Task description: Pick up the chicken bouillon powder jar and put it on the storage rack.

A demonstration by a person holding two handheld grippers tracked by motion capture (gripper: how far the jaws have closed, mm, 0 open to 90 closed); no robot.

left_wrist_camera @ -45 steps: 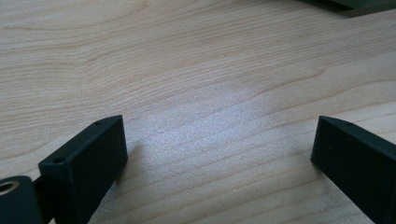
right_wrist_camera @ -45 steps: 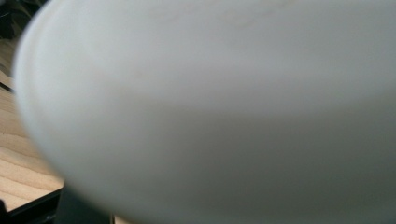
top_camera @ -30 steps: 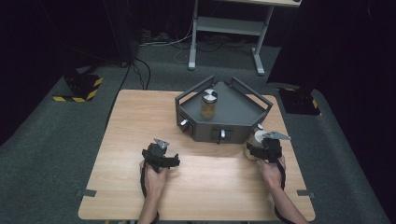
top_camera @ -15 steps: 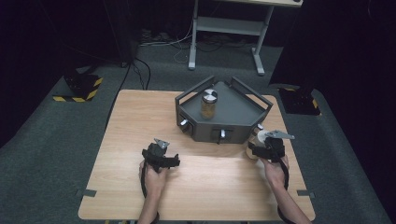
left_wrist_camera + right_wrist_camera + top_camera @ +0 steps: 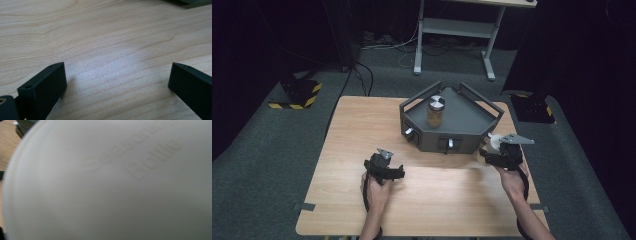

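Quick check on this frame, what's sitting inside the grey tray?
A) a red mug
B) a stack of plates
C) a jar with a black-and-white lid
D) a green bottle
C: in the high view a jar with a black-and-white lid stands upright inside the grey tray, near its back left wall, with amber contents showing through the glass.

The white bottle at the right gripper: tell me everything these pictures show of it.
The white bottle is a small, pale, matte container, plastic by its look. In the right gripper view its surface sits close to the camera, smooth and curved, with faint raised lettering that seems to read "Seasoning Bottle". In the high view it sits at the front of the right gripper, which is shut on it, just off the right front corner of the dark tray. Whether it touches the table cannot be told.
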